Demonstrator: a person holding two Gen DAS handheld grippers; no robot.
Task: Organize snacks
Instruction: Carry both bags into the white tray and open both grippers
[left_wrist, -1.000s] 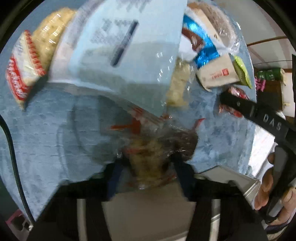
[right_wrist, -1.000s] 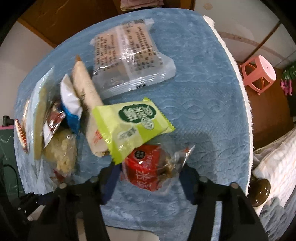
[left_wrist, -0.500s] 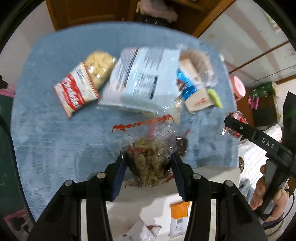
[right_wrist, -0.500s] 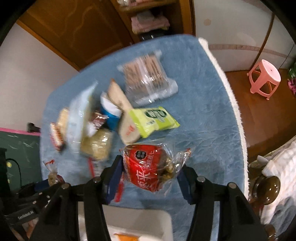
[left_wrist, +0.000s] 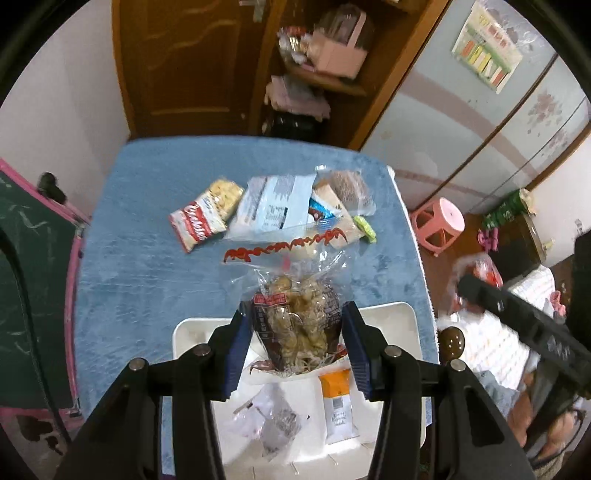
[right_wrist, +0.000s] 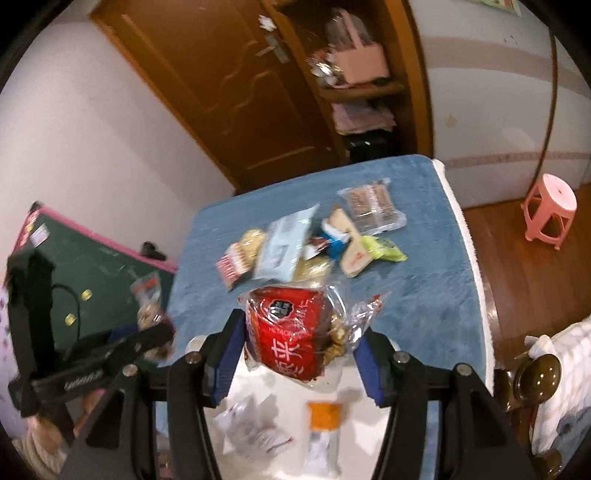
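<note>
My left gripper (left_wrist: 297, 341) is shut on a clear bag of brown snacks (left_wrist: 297, 325), held in the air above a white tray (left_wrist: 391, 317). My right gripper (right_wrist: 301, 350) is shut on a red snack packet (right_wrist: 286, 336), also hanging over the white tray (right_wrist: 369, 424). In the tray lie an orange-topped packet (left_wrist: 338, 404) and a crumpled clear wrapper (left_wrist: 267, 422). A heap of snack packets lies farther back on the blue cloth: a red-and-white bag (left_wrist: 205, 219), a pale blue bag (left_wrist: 275, 208), a green packet (right_wrist: 384, 249) and a clear pack of brown biscuits (right_wrist: 373, 206).
The blue cloth (left_wrist: 147, 258) covers a table with its right edge (right_wrist: 469, 258) near a pink stool (right_wrist: 550, 206). A green board (right_wrist: 85, 273) leans at the left. A wooden door (left_wrist: 177, 62) and shelves (right_wrist: 354, 85) stand behind. A hand (left_wrist: 557, 432) holds the other gripper at the right.
Both grippers have risen and pulled back from the cloth with their packets. The heap of snacks now looks small and far, and the white tray has come into view below.
</note>
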